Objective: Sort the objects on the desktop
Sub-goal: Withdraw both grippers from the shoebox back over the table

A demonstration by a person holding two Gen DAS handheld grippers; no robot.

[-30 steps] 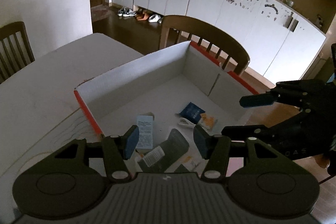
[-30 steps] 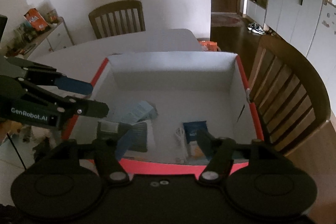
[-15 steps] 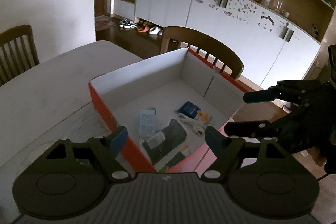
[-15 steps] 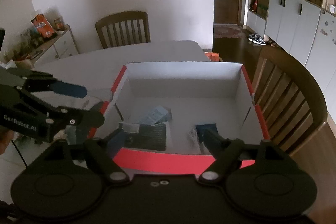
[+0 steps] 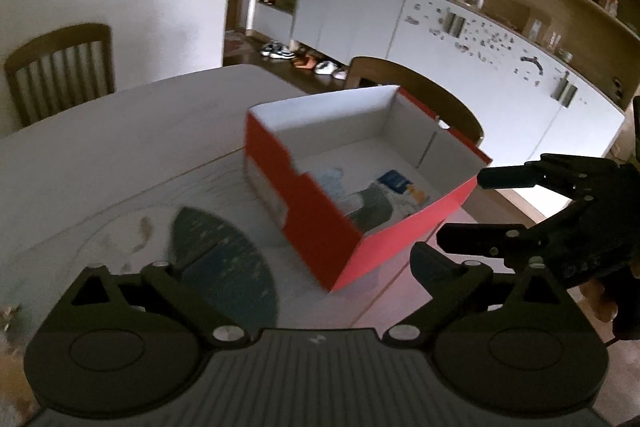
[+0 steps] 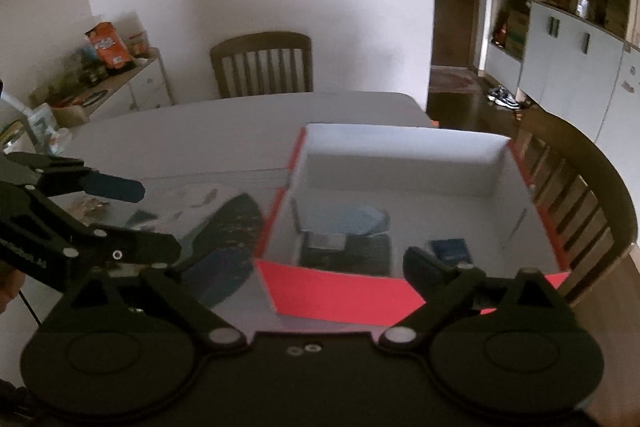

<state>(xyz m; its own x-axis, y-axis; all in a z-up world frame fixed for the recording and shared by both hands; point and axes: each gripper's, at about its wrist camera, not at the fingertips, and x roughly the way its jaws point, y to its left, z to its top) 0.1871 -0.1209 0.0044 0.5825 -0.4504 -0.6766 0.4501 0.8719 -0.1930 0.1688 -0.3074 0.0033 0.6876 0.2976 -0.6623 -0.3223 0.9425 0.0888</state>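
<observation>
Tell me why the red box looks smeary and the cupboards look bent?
Left wrist view: the red box and the things inside it are streaked by motion blur, and the fisheye lens bows the white cupboards into a curve. Right wrist view: the same box is smeared too, the room is dim, and the chair beside it bends with the lens.

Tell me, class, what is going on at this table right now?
A person holds a gripper in each hand over a table. The left gripper and right gripper have just been opening, with nothing between their fingers. Ahead stands a red box, open-topped, with a dark pouch, a blue packet and papers inside.
</observation>
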